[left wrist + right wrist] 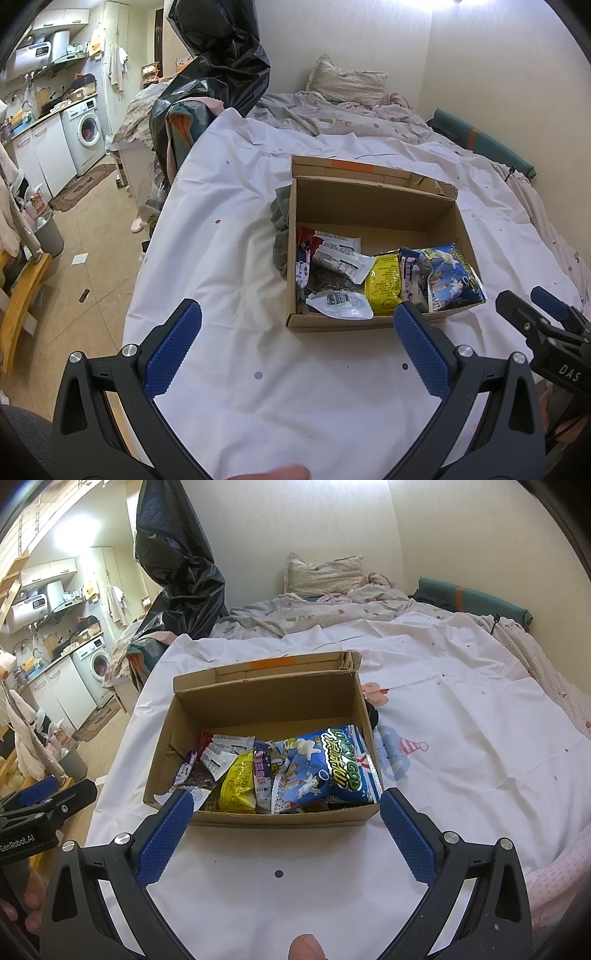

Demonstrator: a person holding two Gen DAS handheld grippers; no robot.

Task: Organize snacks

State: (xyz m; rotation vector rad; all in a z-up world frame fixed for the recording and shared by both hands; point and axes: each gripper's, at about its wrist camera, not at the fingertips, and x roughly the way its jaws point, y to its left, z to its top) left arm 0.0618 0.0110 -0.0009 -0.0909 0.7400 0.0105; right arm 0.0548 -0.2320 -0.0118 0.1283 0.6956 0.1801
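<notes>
An open cardboard box (369, 206) (258, 709) sits on a white sheet over the bed. Inside lie several snack packets: a blue chip bag (452, 282) (328, 768), a yellow packet (384, 284) (238, 782) and a white wrapper (341, 258) (225, 755). My left gripper (299, 321) hovers open in front of the box's near left side, empty. My right gripper (286, 808) stands open just before the box's near wall, nothing between its fingers. Each gripper shows at the edge of the other's view, the right gripper (532, 306) and the left gripper (59, 794).
A grey cloth (282, 225) lies against the box's left side. A black plastic bag (218, 70) hangs at the bed's far left. Pillow (321, 572) and crumpled blanket lie at the head of the bed. The bed edge drops to the floor on the left.
</notes>
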